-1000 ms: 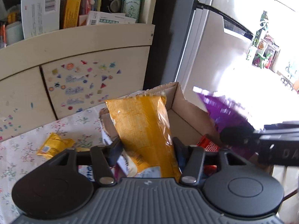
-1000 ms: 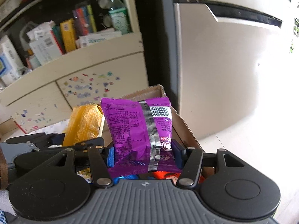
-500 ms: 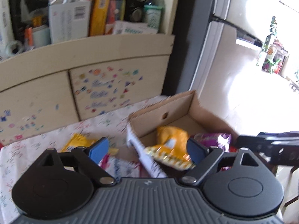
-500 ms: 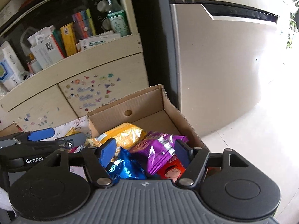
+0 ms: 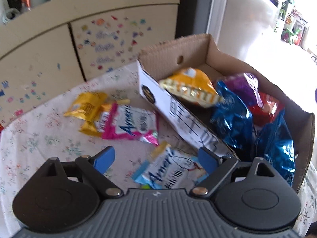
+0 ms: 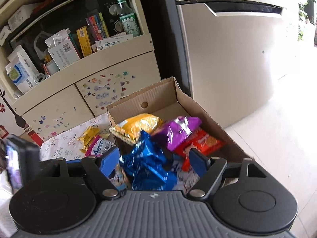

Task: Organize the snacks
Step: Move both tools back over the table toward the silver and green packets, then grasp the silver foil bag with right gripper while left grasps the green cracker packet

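A cardboard box (image 5: 174, 45) (image 6: 158, 97) stands on the floral tablecloth (image 5: 39, 138). Inside it lie a yellow bag (image 5: 190, 87) (image 6: 138, 127), a purple bag (image 5: 241, 85) (image 6: 178, 130), blue foil bags (image 5: 229, 117) (image 6: 146, 152) and a red pack (image 5: 265, 107) (image 6: 202, 142). My left gripper (image 5: 156, 158) is open above a light blue packet (image 5: 170, 170) on the cloth, holding nothing. Over the box, my right gripper (image 6: 154, 160) has its jaws opening; the blue foil bag shows between them, unpressed.
A pink and white packet (image 5: 130, 125) and a small yellow packet (image 5: 87, 105) lie on the cloth left of the box. Behind stands a sticker-covered cabinet (image 6: 111, 91) with cluttered shelves. A fridge (image 6: 227, 59) and bare floor are to the right.
The left gripper let go of the yellow bag and the right of the purple bag; both bags now lie in the box. Both jaws spread. The left gripper swung towards the packets on the cloth.
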A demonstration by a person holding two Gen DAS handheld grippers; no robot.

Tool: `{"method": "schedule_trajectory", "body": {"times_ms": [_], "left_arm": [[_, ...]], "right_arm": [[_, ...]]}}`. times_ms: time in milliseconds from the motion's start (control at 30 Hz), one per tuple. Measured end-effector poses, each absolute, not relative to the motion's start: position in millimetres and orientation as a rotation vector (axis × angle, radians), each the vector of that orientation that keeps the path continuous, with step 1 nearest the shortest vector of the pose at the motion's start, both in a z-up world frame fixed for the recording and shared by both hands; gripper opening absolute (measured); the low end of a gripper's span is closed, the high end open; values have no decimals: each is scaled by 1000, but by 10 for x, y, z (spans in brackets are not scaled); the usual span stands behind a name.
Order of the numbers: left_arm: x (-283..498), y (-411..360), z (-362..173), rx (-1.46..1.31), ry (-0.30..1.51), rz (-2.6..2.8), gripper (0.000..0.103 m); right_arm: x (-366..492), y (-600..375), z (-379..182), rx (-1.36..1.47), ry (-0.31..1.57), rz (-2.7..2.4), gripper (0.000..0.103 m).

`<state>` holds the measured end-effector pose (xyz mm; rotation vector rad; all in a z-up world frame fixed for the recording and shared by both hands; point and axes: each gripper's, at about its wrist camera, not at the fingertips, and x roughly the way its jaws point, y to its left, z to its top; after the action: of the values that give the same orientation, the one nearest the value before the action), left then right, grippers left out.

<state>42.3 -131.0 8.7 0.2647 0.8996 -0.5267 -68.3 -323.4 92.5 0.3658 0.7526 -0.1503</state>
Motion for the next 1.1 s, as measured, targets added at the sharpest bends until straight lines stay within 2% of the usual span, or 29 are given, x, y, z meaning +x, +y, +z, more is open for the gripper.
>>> {"method": "schedule_trajectory", "body": {"times_ms": [267,567,667,1100], "left_arm": [[258,-1322,-100,313,899,-563,92],[162,-912,-222,380,957,-486,93],[91,-748,-237,392,957,-477,96],[26,-77,-115,227,952,-392,95]], "right_arm": [[-897,-3146,812,409,778,-166,83],[-1090,-2916,656,434,841,-152,83],[-1112,-2789,585,415,874,-114,83],[-1016,-2373,341,350,903,46,78]]}}
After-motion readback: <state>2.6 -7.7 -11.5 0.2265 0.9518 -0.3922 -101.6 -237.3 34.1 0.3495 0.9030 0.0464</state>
